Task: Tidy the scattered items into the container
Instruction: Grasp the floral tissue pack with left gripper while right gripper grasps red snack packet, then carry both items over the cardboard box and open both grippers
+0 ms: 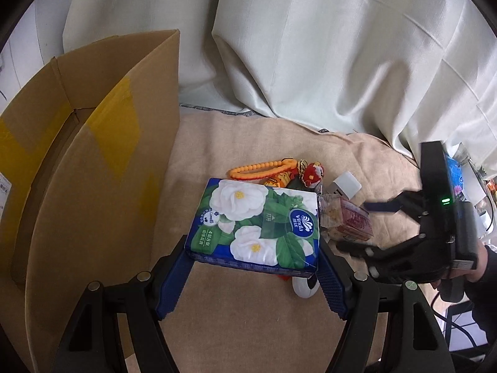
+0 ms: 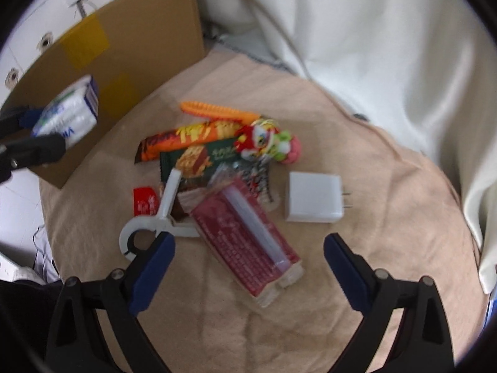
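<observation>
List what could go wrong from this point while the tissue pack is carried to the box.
1. The left tongs pinch only the near end of the soft tissue pack, so it could sag or slip out.
2. The cardboard box has a tall flap that the pack may hit.
3. The open right tongs hover over the red snack packet in a crowded pile; closing may catch neighbours.

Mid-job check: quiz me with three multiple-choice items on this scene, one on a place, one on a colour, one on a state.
1. Where is the tissue pack?
A. in the cardboard box
B. between the left gripper's jaws
C. flat on the cloth

2. What colour is the charger?
A. white
B. black
C. red

3. How does the right gripper stand?
A. shut on the charger
B. shut on nothing
C. open over the red snack pack

Answers: 1 B, the left gripper clamps its sides; 2 A, a plain white block; 3 C, jaws wide apart, holding nothing.
</observation>
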